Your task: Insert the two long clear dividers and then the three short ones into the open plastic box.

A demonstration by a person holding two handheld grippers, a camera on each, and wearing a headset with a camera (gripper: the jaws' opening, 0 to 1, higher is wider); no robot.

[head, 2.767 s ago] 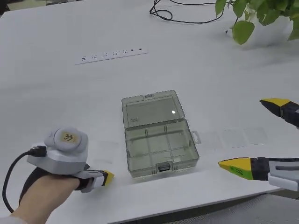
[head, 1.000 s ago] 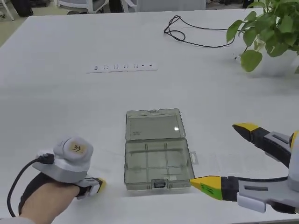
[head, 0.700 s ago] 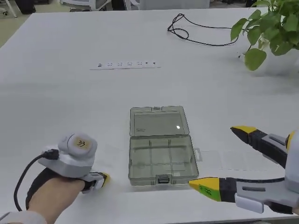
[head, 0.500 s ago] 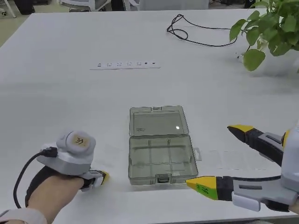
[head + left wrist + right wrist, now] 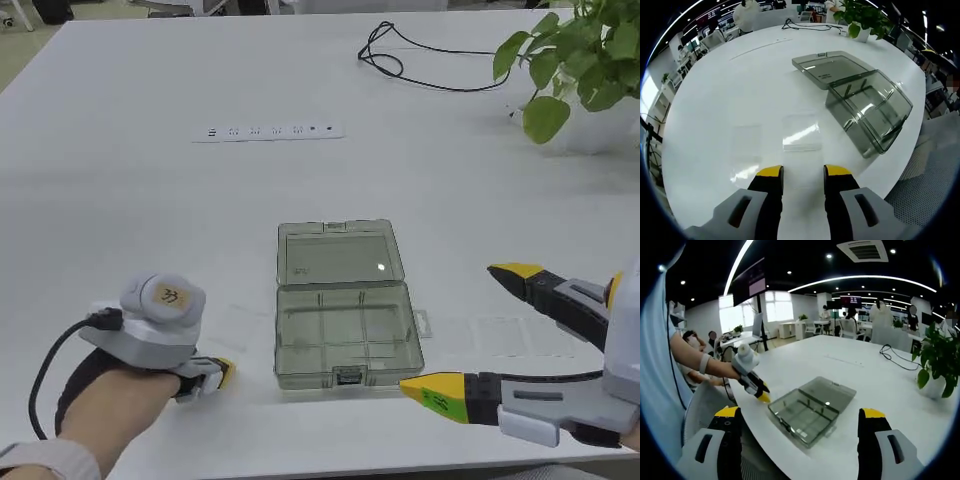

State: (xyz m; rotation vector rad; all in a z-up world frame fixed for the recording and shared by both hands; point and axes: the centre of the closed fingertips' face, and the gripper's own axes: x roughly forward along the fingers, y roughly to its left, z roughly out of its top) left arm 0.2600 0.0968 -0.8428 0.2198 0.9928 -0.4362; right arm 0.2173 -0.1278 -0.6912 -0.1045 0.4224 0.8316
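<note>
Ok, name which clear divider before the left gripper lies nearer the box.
The divider straight ahead, beside the plastic box; the other divider lies farther off.

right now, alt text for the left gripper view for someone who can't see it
The left gripper, yellow-tipped jaws slightly apart and empty, points at a clear divider lying flat on the white table, a second divider to its left. On the right sits the open smoky plastic box, lid laid back.

A handwritten two-digit number, seemingly "33", is seen on a round yellow sticker atop the left hand-held gripper, by the near edge of the desk. A small green label on the right hand-held gripper and the markings on the power strip cannot be read.
</note>
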